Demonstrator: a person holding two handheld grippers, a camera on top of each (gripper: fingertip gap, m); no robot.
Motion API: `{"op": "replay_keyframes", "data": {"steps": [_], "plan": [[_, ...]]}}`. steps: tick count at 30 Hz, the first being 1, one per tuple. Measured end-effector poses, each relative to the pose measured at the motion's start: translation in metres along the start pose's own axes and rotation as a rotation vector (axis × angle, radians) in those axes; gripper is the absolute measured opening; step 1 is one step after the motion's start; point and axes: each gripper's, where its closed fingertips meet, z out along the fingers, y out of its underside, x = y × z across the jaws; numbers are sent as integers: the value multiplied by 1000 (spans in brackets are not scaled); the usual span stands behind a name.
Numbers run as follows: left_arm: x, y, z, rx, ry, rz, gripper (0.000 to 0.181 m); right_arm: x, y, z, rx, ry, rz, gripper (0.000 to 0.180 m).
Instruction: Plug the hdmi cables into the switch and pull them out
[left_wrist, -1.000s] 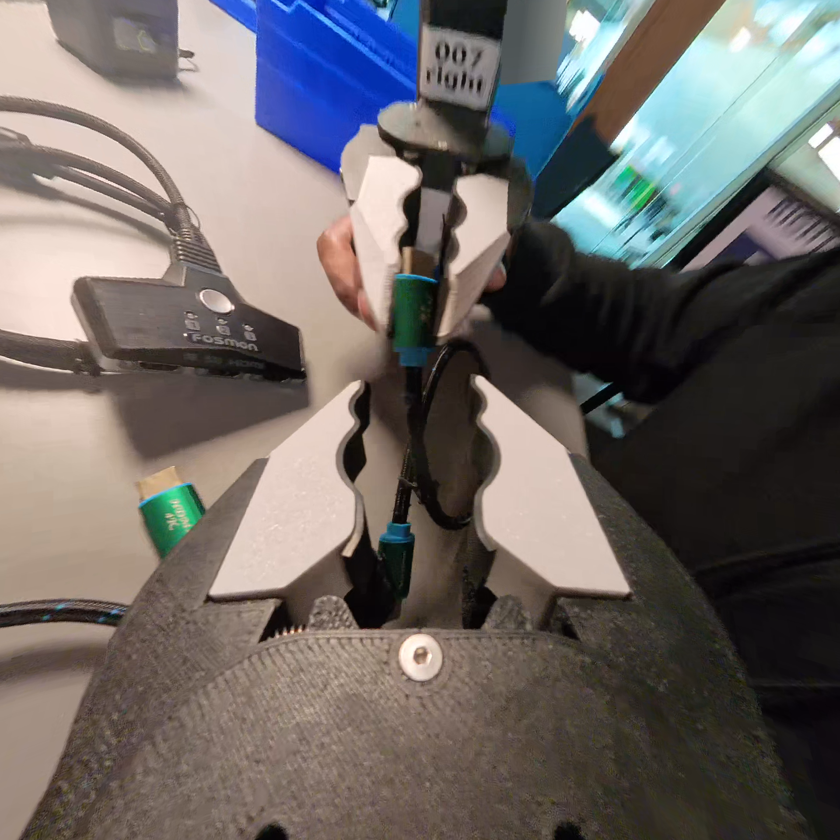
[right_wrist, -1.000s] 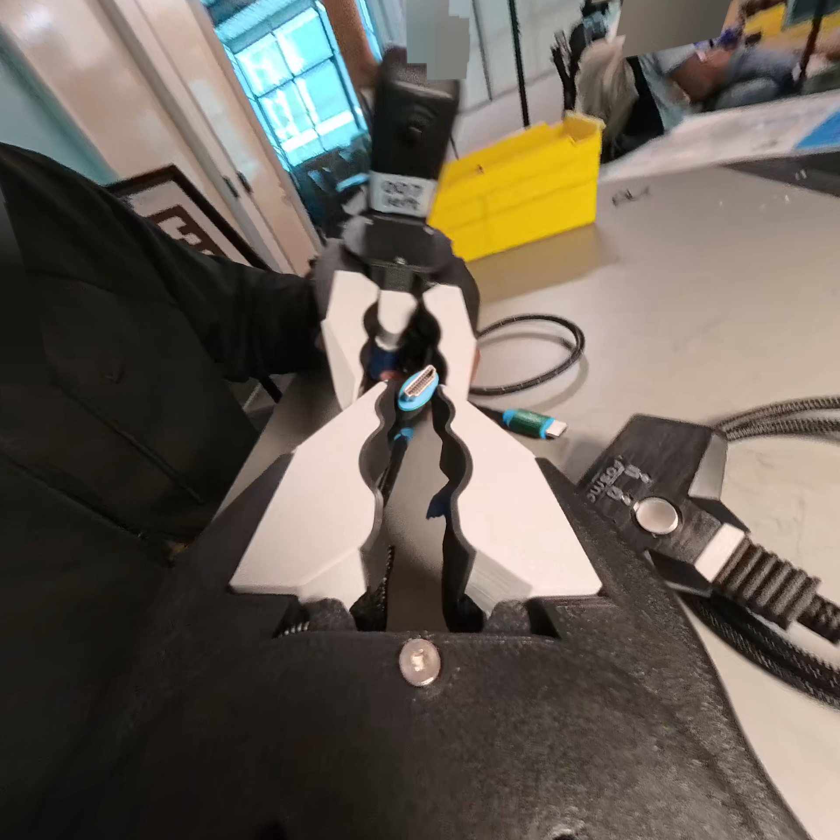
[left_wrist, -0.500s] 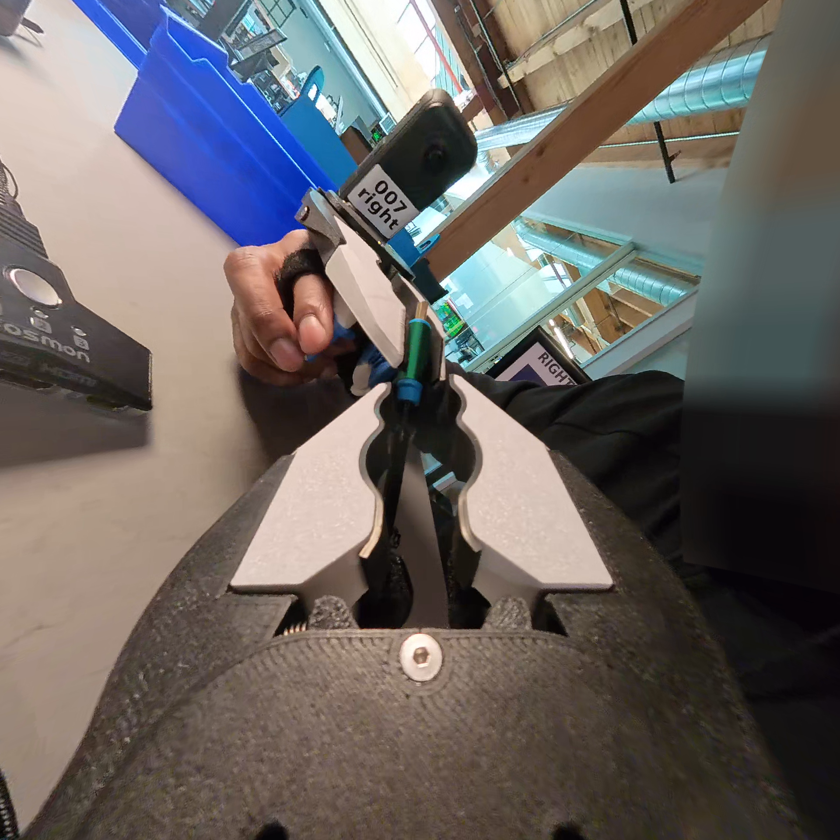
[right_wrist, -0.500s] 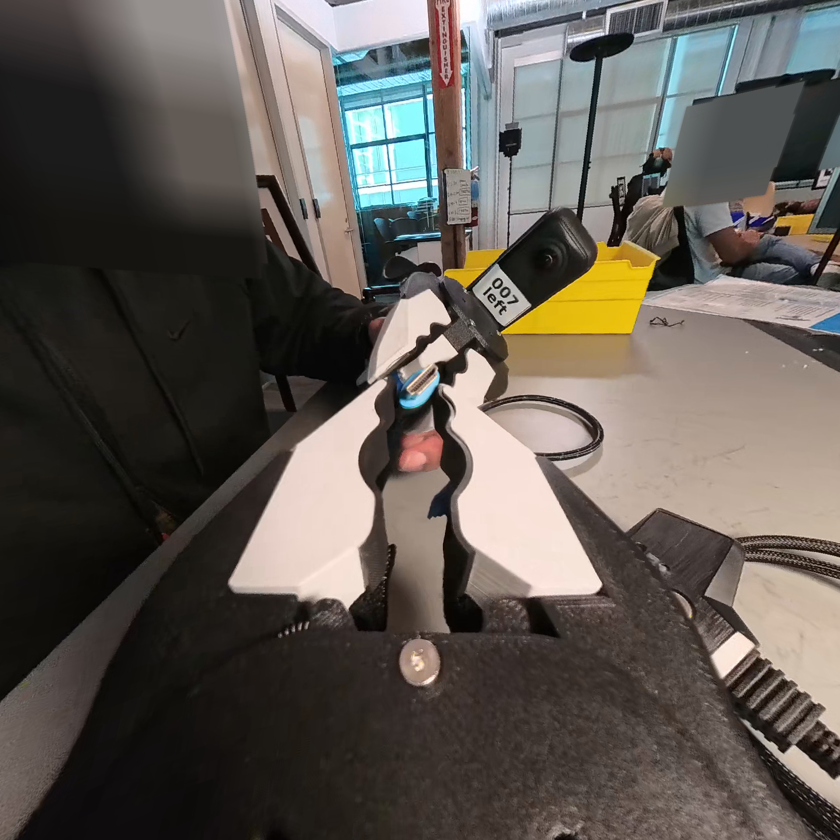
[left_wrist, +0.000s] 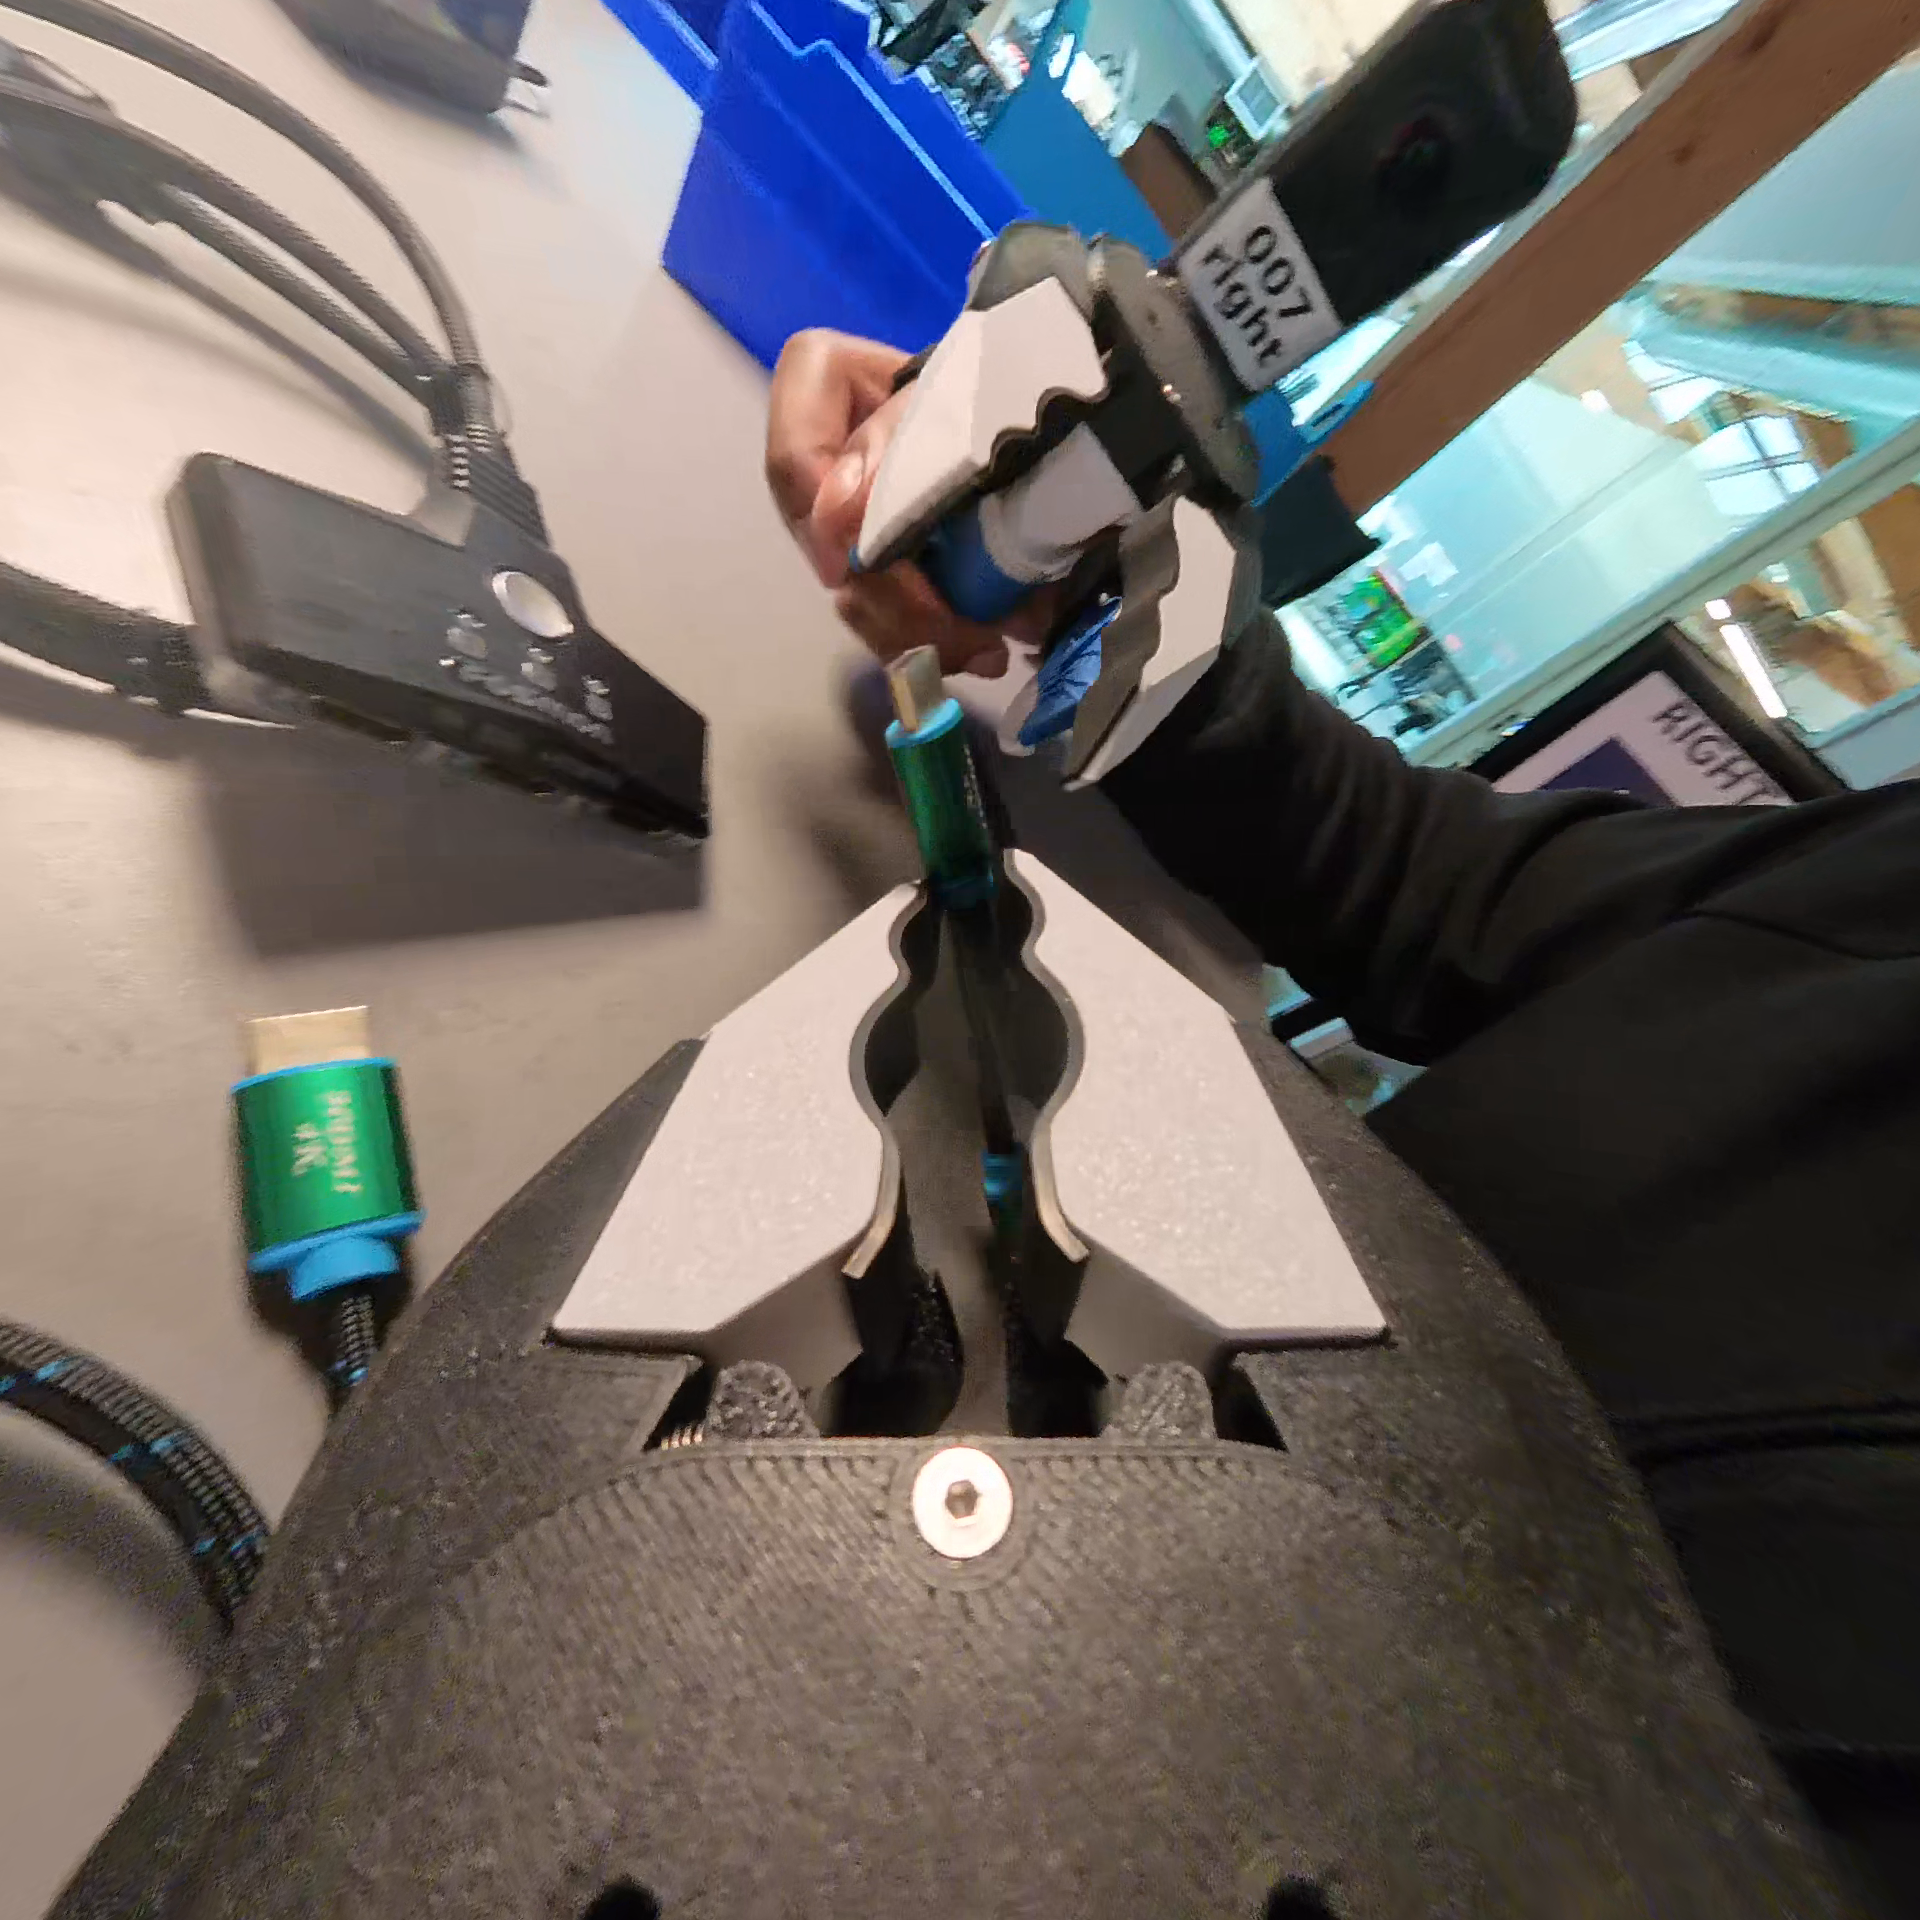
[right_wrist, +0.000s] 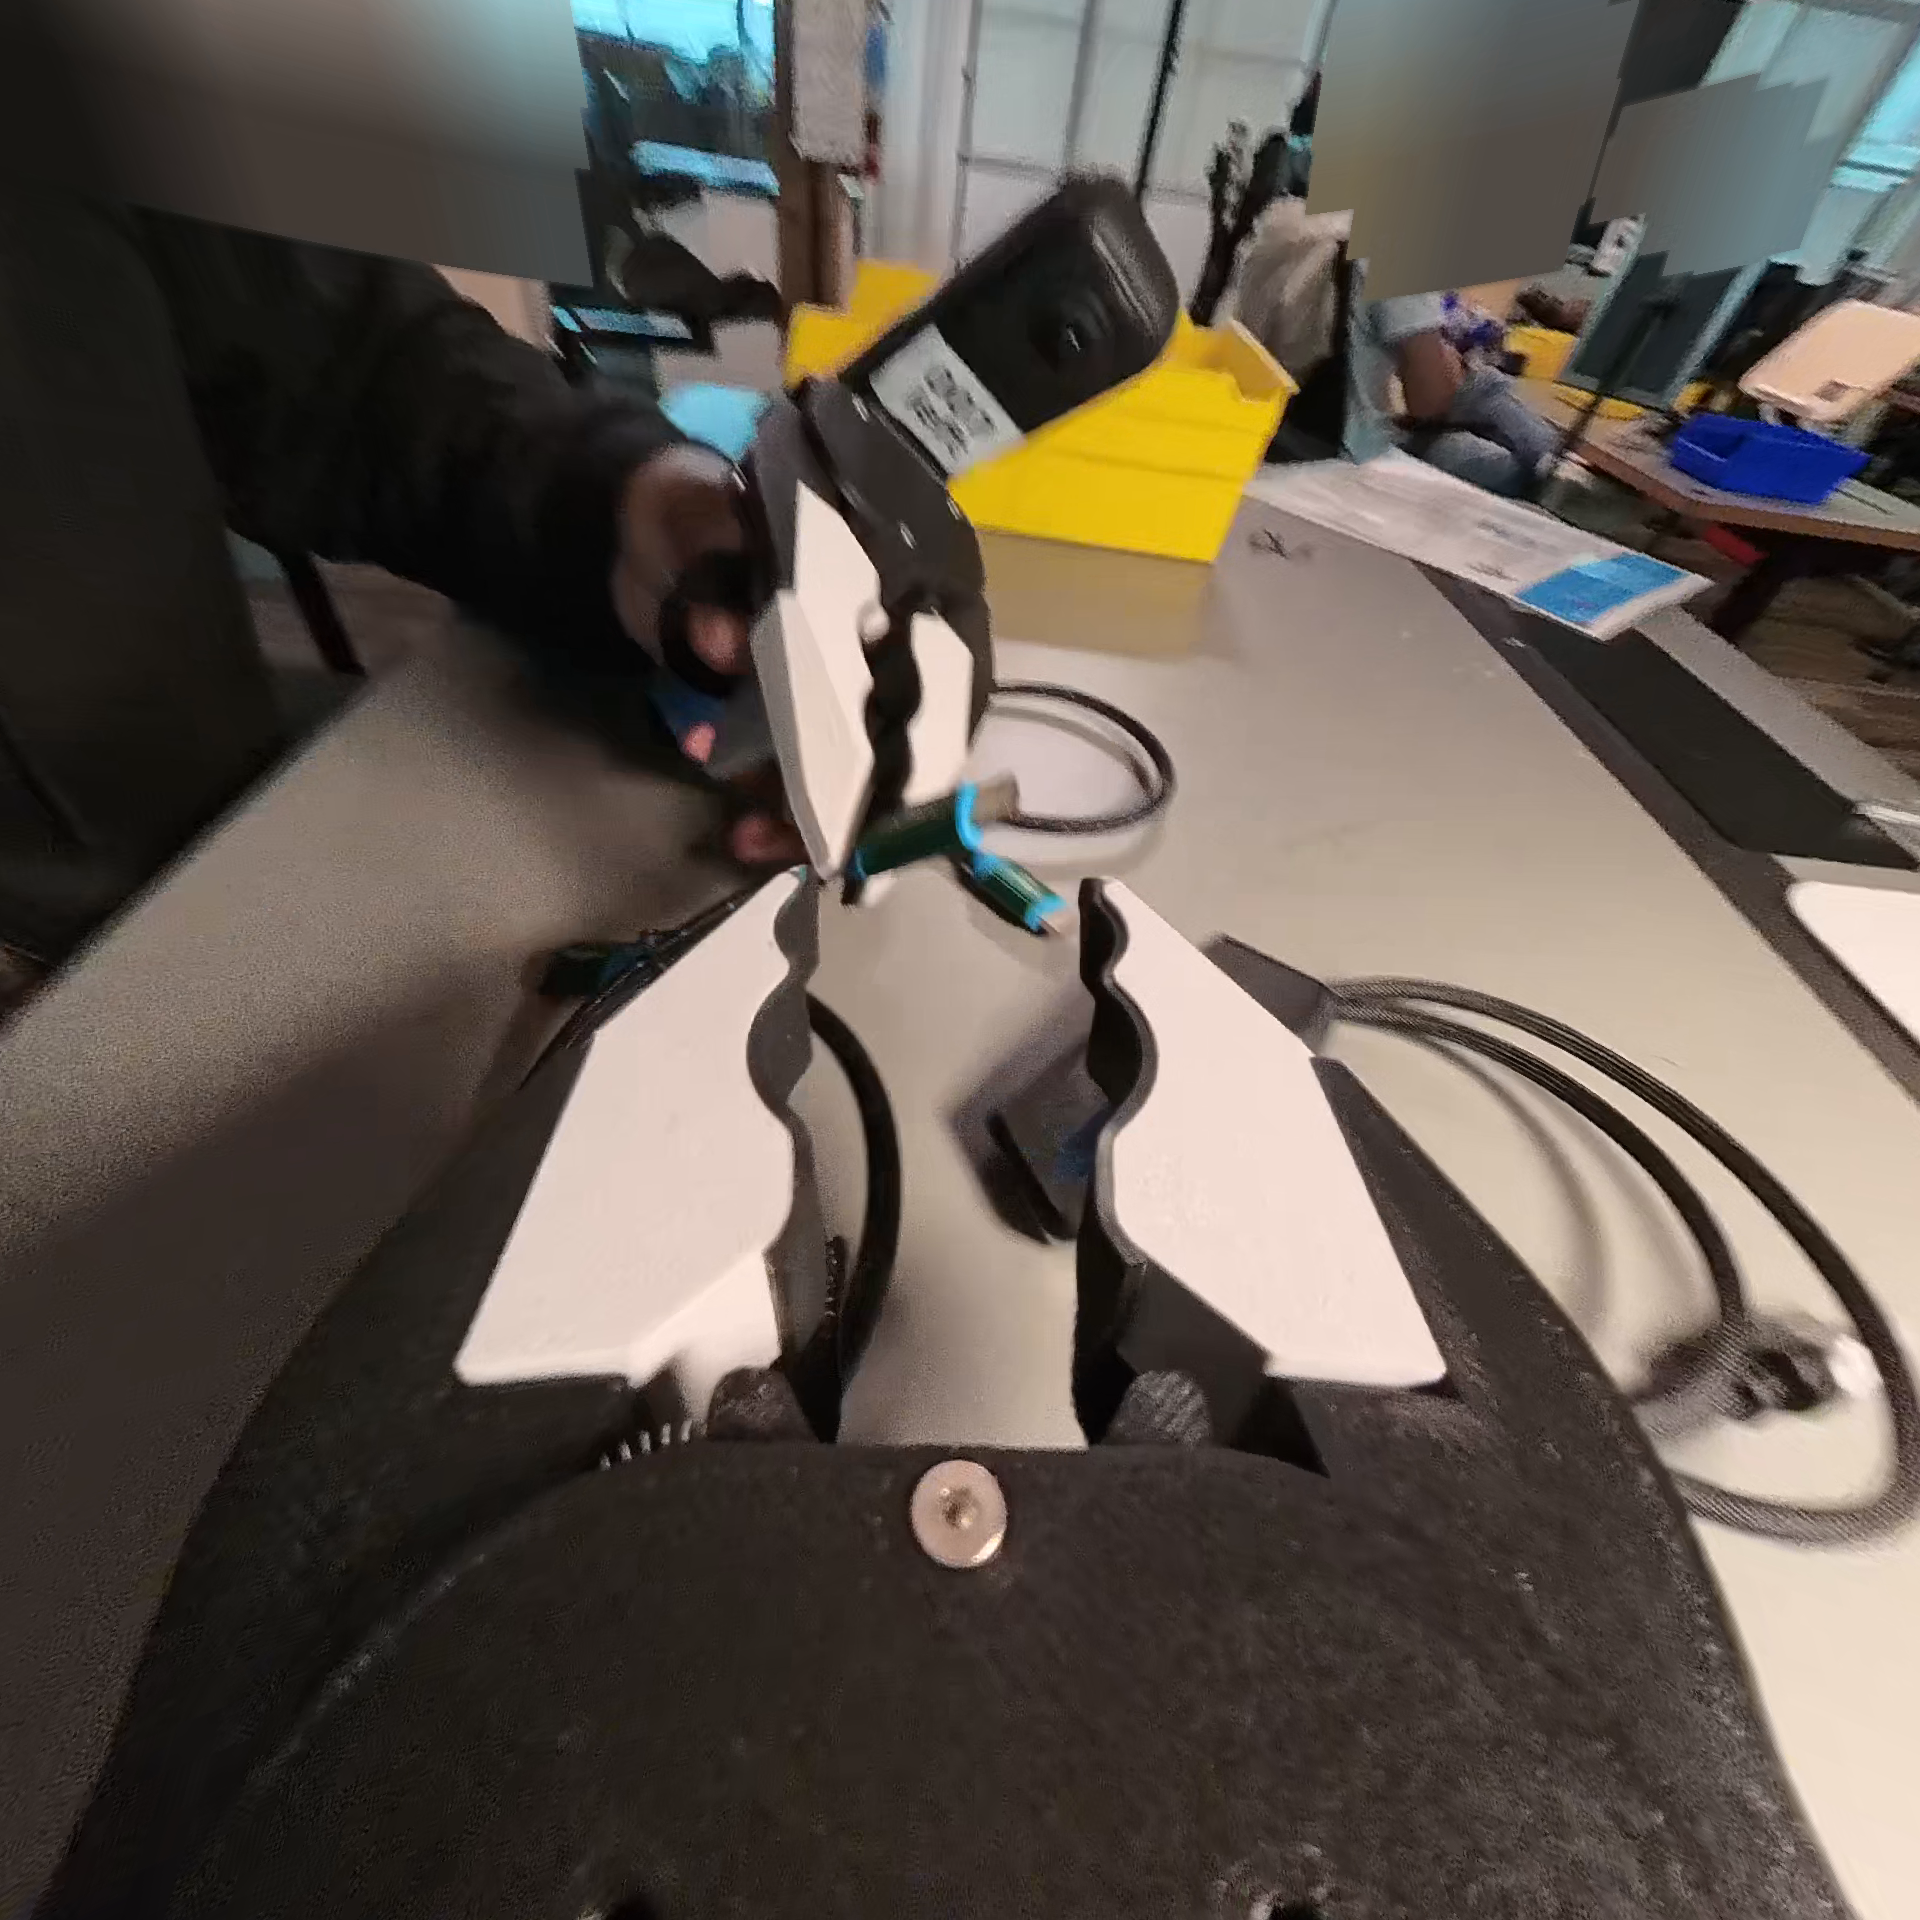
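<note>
My left gripper (left_wrist: 961, 894) is shut on the rear end of a green HDMI plug (left_wrist: 932, 774), which sticks out past the fingertips with its metal end forward. Its cable runs back between the fingers. My right gripper (right_wrist: 945, 914) is open and empty just behind that plug (right_wrist: 914, 831). The black switch (left_wrist: 436, 613) lies on the grey table to the left, with braided cables (left_wrist: 343, 208) at its far end. A second green plug (left_wrist: 322, 1153) lies loose on the table before the switch. The switch (right_wrist: 1039, 1132) is partly hidden behind my right fingers.
Blue bins (left_wrist: 831, 208) stand behind the switch. A yellow bin (right_wrist: 1122, 457) stands at the table's far end. A coiled black cable (right_wrist: 1091, 758) lies near it. The person's dark sleeve (left_wrist: 1507, 935) fills the right side, along the table edge. The tips of both grippers are at nearly the same place. From either gripper's tips it is about 7 cm to the switch (right_wrist: 1039, 1132). It turns up in the left wrist view (left_wrist: 687, 769) as well.
The right gripper let go of the green plug, opened and drew back. The left gripper closed on that plug's rear end and now holds it alone, swung towards the switch.
</note>
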Motion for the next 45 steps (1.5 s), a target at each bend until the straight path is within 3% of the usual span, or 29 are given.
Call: {"op": "replay_keyframes", "data": {"steps": [3, 8, 12, 16, 32, 45], "plan": [[-12, -2, -5, -13, -56, 6, 12, 12, 22, 2, -110, 71, -49, 61], [-16, 1, -8, -41, -26, -23, 12, -2, 45, 14, -245, 11, -31, 60], [-19, -9, -11, 13, -35, -17, 12, -13, 56, 21, -341, -12, -30, 28], [-20, -15, -11, 76, -35, -32, 12, -24, 48, 28, -342, -46, 50, 15], [-25, -25, -11, 183, -79, 6, 9, -85, 41, 65, -363, -209, 52, 27], [-18, -18, -11, 120, 8, -32, 10, -49, 28, 25, -279, -159, 49, 38]]}}
